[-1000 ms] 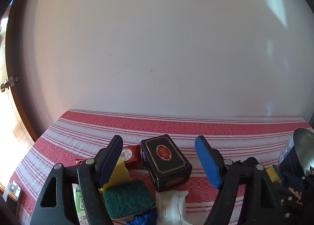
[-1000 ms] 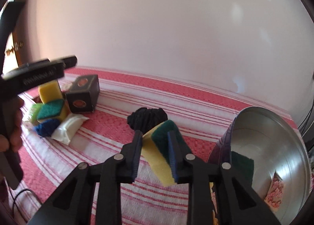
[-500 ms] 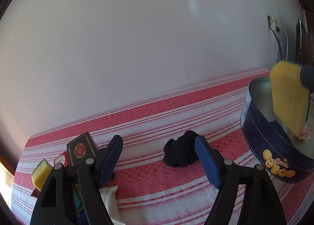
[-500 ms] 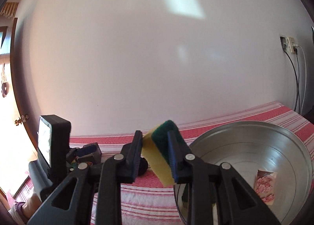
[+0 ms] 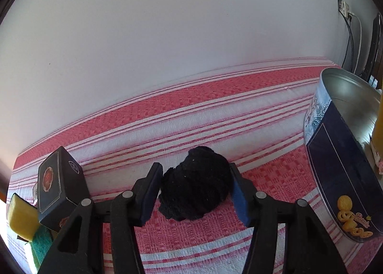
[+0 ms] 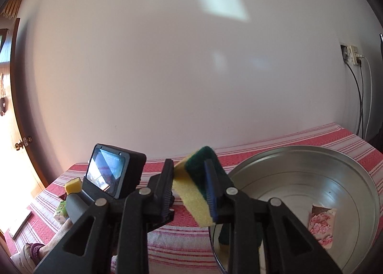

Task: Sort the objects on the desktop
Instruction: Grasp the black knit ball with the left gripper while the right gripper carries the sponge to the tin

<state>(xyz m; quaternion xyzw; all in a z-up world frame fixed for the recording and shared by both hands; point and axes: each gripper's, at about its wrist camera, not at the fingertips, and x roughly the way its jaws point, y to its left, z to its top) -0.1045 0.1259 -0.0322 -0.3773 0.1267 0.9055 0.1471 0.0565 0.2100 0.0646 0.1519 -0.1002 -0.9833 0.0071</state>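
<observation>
A black knitted bundle (image 5: 196, 190) lies on the red-and-white striped cloth (image 5: 215, 111). My left gripper (image 5: 194, 168) is down around it, jaws closing, both blue pads touching its sides. My right gripper (image 6: 189, 164) is shut on a yellow sponge with a green scouring face (image 6: 194, 188), held in the air just left of the rim of the round metal tin (image 6: 299, 148). The same tin (image 5: 340, 178) stands to the right of the bundle, and the held sponge's yellow edge (image 5: 379, 125) shows over it. A pink patterned packet (image 6: 322, 226) lies inside the tin.
A black box with a gold emblem (image 5: 59, 190) stands left of my left gripper, with a yellow sponge (image 5: 21, 216) and a green scourer (image 5: 42, 243) beside it. A white wall runs behind the table. Cables hang from a wall socket (image 6: 350, 55) at the right.
My left gripper swung right from the black box, came down over the black bundle, and its jaws narrowed onto it. My right gripper lifted the sponge up beside the tin's rim.
</observation>
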